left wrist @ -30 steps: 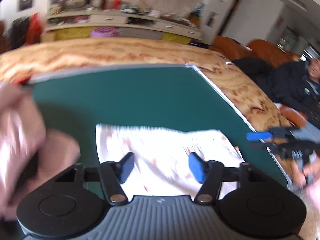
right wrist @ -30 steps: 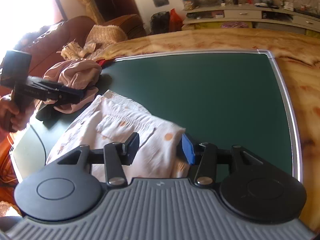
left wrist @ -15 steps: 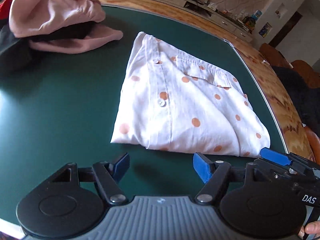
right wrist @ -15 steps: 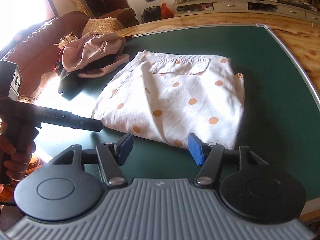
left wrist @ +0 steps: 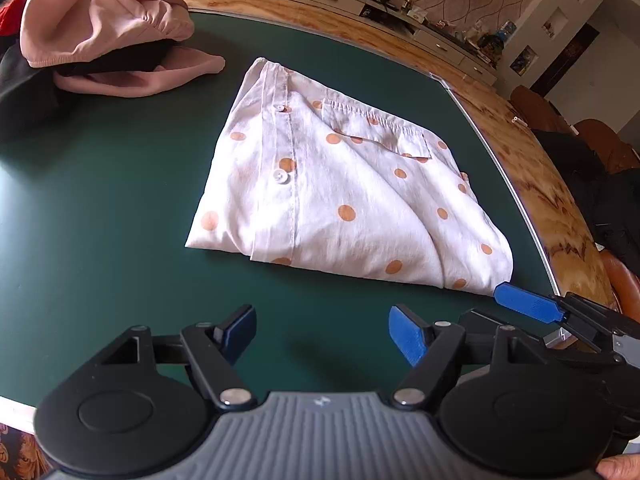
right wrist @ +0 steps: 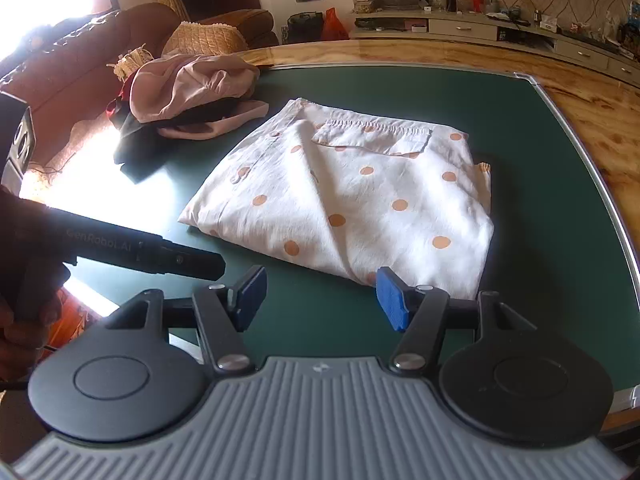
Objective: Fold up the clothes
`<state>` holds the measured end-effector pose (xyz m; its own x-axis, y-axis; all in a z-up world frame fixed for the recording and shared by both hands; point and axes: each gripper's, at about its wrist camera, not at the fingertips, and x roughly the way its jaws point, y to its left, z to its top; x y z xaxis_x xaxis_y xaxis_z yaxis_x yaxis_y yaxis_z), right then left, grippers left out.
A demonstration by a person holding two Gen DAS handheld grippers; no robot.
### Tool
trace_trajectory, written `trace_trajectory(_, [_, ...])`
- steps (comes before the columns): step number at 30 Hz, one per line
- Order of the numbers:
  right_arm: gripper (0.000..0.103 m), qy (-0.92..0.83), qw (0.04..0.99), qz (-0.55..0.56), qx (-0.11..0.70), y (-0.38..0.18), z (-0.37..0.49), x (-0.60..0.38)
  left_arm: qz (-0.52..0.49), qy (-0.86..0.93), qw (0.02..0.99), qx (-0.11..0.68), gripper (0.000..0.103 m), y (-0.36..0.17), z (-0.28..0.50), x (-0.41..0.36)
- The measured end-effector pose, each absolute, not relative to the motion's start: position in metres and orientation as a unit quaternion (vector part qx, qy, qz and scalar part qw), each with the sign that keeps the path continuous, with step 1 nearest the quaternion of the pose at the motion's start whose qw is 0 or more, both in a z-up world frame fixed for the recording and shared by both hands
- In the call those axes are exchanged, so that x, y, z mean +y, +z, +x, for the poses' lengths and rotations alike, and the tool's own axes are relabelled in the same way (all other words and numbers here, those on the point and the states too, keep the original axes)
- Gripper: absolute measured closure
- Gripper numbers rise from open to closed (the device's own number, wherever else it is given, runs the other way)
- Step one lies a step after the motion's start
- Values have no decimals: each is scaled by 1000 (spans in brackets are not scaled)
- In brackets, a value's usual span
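A white shirt with orange dots [left wrist: 340,200] [right wrist: 360,200] lies folded in a flat packet on the green table mat [left wrist: 100,200] [right wrist: 540,160], chest pocket facing up. My left gripper [left wrist: 322,326] hovers over bare mat just short of the shirt's near edge, jaws opening, nothing between them. My right gripper [right wrist: 320,298] stands open at the shirt's near right corner, its right pad [right wrist: 390,300] just at the hem, not pinching it. In the left wrist view a blue pad of the right gripper [left wrist: 528,306] shows beside that corner.
A loose pile of pink and black clothes [left wrist: 100,32] [right wrist: 192,88] sits at the mat's far left. A metal strip and wooden table rim [left wrist: 532,200] [right wrist: 592,104] border the mat on the right. Sofas, a sideboard and a seated person lie beyond.
Both grippers have drawn back from over the shirt toward the near edge of the table. The shirt now lies folded and free on the mat. The right jaws stand wider than before.
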<state>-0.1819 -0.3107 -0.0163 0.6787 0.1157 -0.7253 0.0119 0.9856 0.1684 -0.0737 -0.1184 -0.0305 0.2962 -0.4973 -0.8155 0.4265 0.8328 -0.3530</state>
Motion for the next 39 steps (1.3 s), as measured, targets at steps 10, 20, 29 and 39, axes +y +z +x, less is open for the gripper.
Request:
trace_trajectory(10, [34, 41, 913, 67, 399, -14, -185, -302, -35, -288, 806, 516, 23, -28, -83, -118])
trace_trajectory(20, [34, 44, 912, 69, 403, -16, -184, -302, -33, -286, 806, 518, 23, -28, -85, -116])
trace_trajectory(29, [34, 52, 909, 62, 408, -20, -181, -296, -33, -283, 807, 517, 23, -27, -86, -116])
trace_trajectory(39, [34, 54, 909, 55, 410, -22, -183, -293, -36, -280, 809, 516, 22, -27, -87, -113])
